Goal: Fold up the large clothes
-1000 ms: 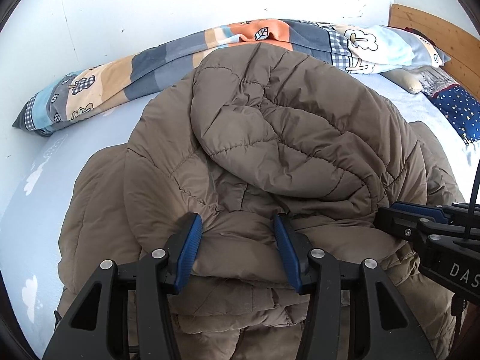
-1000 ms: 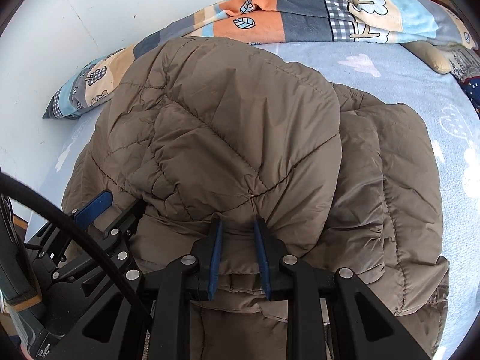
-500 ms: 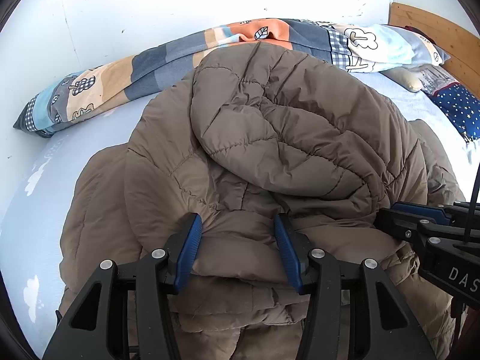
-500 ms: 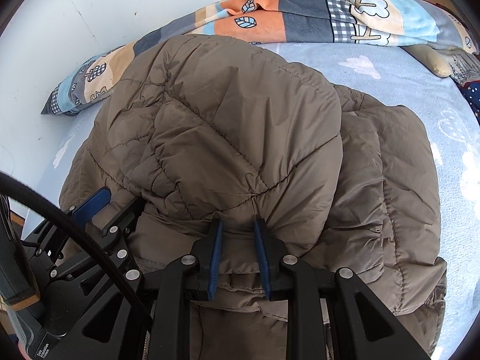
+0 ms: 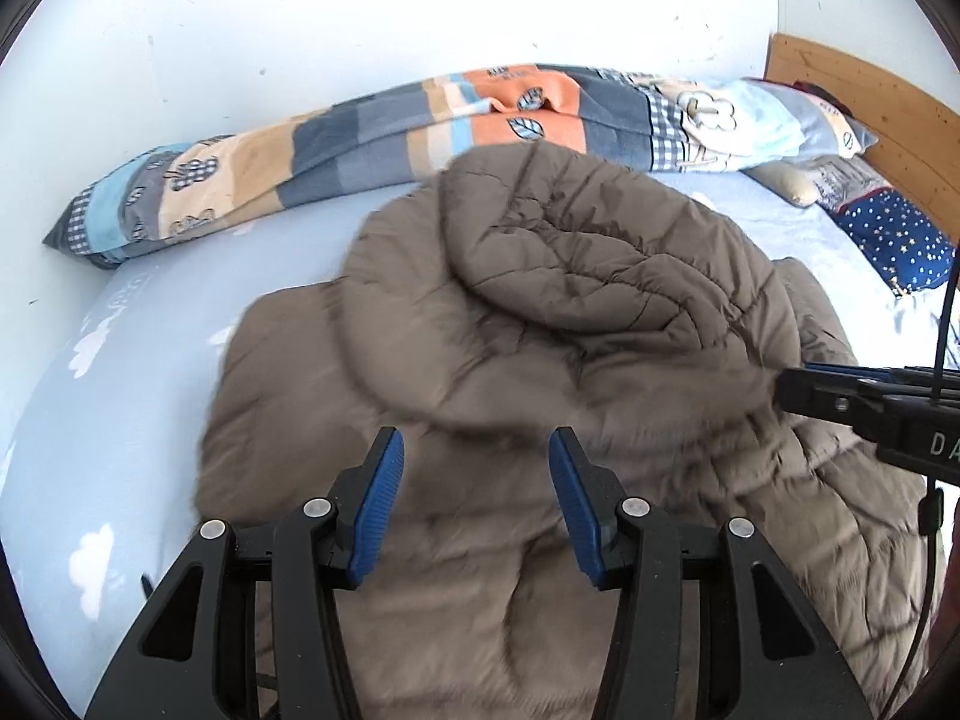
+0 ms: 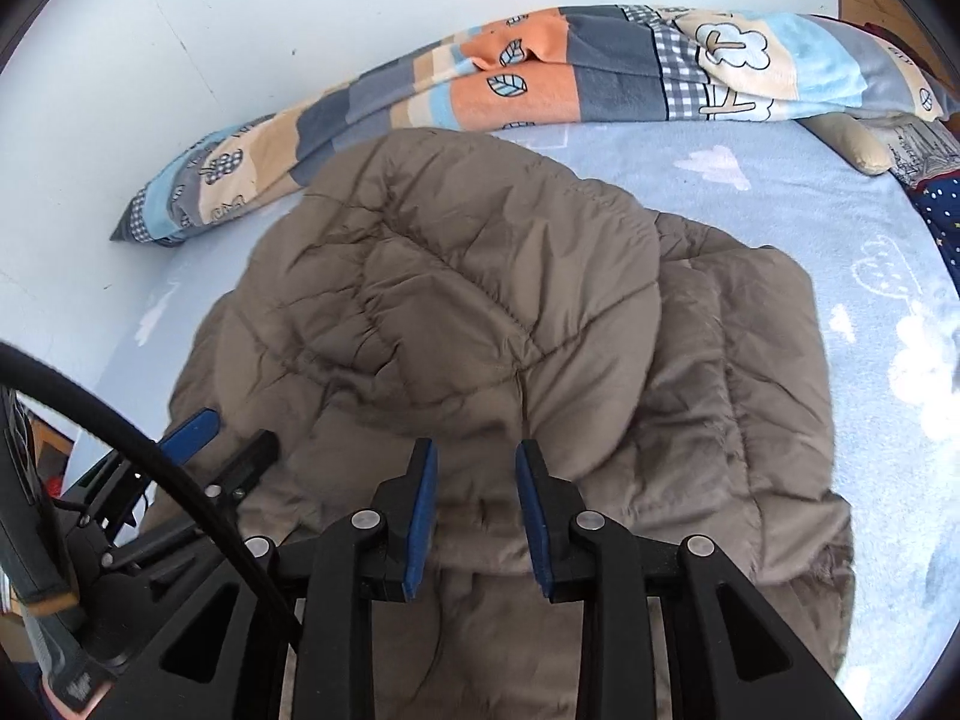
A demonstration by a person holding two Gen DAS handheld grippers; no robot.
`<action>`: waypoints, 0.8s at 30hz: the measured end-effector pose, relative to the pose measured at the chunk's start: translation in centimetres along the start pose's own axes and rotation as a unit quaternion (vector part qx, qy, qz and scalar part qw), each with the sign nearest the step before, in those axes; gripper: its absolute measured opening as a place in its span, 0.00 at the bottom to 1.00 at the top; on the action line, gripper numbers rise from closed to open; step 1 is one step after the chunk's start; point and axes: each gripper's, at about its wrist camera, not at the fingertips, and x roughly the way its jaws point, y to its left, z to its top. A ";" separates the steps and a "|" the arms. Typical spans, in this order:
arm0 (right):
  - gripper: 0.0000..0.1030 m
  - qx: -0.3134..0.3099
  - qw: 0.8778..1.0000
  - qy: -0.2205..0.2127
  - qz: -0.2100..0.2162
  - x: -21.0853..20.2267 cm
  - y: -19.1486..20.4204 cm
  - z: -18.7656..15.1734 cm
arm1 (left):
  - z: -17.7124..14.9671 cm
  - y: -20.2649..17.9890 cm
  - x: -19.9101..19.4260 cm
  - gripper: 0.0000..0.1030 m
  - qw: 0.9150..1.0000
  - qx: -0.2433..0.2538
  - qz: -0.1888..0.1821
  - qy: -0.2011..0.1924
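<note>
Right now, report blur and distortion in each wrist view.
Left wrist view: brown jacket smeared by motion blur, left gripper sharp; fisheye bends the headboard. Right wrist view: jacket mostly crisp, slight smear near the right gripper; dark vignette corners.

Bare sheet (image 6: 750,192) beyond jacket (image 6: 480,300); blanket (image 6: 600,78) behind.

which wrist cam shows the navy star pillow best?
Left wrist. The navy star pillow lies in full view at the right, below the wooden headboard. The right wrist view catches only a dark blue sliver cut off by the frame edge.
</note>
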 end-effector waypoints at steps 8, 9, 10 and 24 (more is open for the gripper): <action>0.34 -0.039 0.999 -0.018 -0.004 -5.6 1.6 -4.2 | -3.8 4.9 -7.2 0.49 0.999 -0.018 0.013 -0.033; 0.35 -0.040 0.999 -0.022 -0.004 -6.3 1.7 -4.9 | -4.3 5.6 -8.2 0.50 0.999 -0.019 0.015 -0.039; 0.35 -0.039 0.999 -0.024 -0.003 -7.1 1.6 -5.8 | -4.8 6.3 -8.9 0.51 0.999 -0.020 0.018 -0.043; 0.37 -0.011 1.000 -0.019 -0.001 -12.1 0.4 -16.2 | -14.2 13.2 -14.9 0.60 0.997 -0.066 0.028 -0.042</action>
